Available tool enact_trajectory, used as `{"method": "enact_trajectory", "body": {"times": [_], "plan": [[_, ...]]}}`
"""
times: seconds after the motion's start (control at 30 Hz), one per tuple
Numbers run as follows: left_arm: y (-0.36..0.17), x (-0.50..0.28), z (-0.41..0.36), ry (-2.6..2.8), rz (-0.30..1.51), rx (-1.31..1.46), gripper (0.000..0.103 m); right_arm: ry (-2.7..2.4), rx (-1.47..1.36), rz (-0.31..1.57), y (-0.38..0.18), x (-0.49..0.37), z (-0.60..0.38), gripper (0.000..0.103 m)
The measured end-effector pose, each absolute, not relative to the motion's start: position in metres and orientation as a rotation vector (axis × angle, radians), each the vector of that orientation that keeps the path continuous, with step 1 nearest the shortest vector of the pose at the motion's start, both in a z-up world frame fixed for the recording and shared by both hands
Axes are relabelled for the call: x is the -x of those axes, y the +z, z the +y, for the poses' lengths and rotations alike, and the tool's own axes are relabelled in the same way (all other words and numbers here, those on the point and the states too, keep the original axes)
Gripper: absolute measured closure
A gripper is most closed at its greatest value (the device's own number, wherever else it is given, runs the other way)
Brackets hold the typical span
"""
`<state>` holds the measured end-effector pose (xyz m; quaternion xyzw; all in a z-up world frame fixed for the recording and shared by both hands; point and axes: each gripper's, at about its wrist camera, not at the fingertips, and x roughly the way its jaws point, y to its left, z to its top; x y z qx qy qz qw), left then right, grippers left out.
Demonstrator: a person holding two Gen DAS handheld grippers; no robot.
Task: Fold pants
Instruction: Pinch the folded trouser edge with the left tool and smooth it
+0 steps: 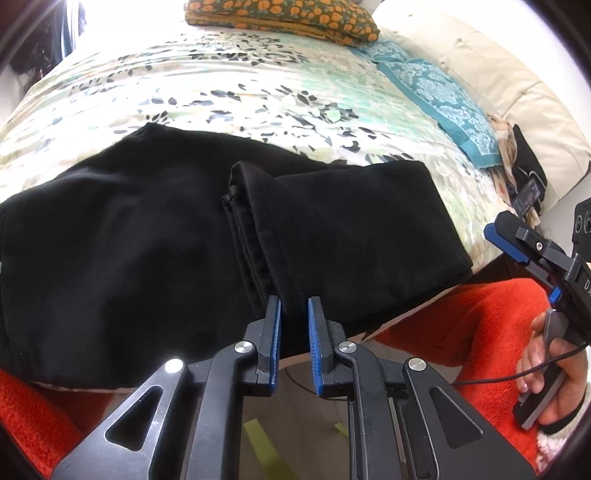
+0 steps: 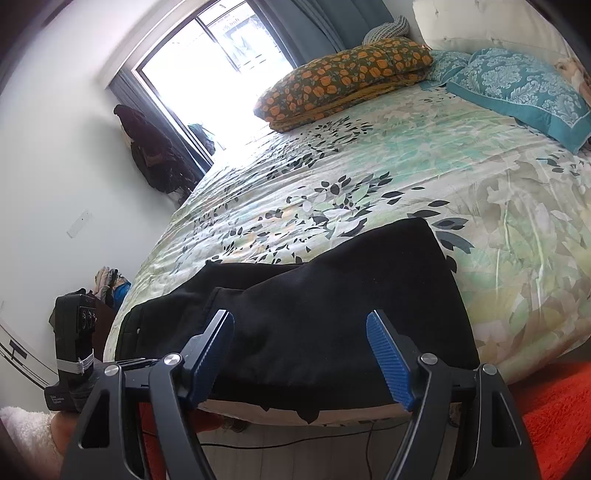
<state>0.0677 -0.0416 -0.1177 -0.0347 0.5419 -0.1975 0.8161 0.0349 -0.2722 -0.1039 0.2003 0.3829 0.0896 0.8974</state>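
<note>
— Any writing you can read?
— Only "D", white, on the black body of the right gripper (image 1: 524, 254), cut off at the edge. The small white label on the left gripper's (image 2: 70, 354) body is illegible.

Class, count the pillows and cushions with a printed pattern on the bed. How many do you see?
2: an orange-flowered cushion at the far end by the window, and a teal patterned pillow to its right against the plain cream cushion. More may lie behind them.

Black pants (image 1: 155, 229), leaf-print bedspread (image 1: 229, 88), teal damask pillow (image 2: 517, 88), blue-padded left claw (image 1: 294, 306)
</note>
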Motion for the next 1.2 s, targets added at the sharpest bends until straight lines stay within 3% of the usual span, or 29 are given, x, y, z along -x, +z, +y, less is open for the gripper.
{"method": "enact_trajectory", "body": {"times": [0.37, 0.43, 0.5, 0.67, 0.83, 0.93, 1.07, 1.2], "plan": [[-0.136, -0.058, -0.048, -0.426, 1.194, 0.026, 0.089, 0.133, -0.027, 1.124, -0.176, -0.071, -0.226, 0.028], [-0.136, -0.059, -0.045, -0.393, 1.207, 0.027, 0.082, 0.137, 0.031, 1.141, -0.185, -0.074, -0.215, 0.022], [-0.13, -0.057, -0.042, -0.323, 1.189, 0.002, 0.052, 0.152, 0.073, 1.132, -0.186, -0.074, -0.206, 0.021], [-0.088, -0.049, -0.038, -0.241, 0.96, 0.014, 0.049, 0.149, 0.116, 1.131, -0.19, -0.073, -0.197, 0.018], [-0.093, -0.075, -0.069, -0.58, 0.955, 0.209, 0.039, 0.151, 0.108, 1.129, -0.191, -0.075, -0.195, 0.013], [-0.13, -0.095, -0.084, -0.578, 1.069, 0.144, 0.048, 0.153, 0.108, 1.122, -0.19, -0.075, -0.195, 0.013], [-0.16, -0.107, -0.063, -0.496, 1.108, 0.082, 0.089, 0.164, 0.033, 1.092, -0.175, -0.069, -0.211, 0.016], [-0.16, -0.106, -0.056, -0.485, 1.107, 0.072, 0.092, 0.002, -0.095, 0.924, -0.142, -0.056, -0.258, 0.016]]}}
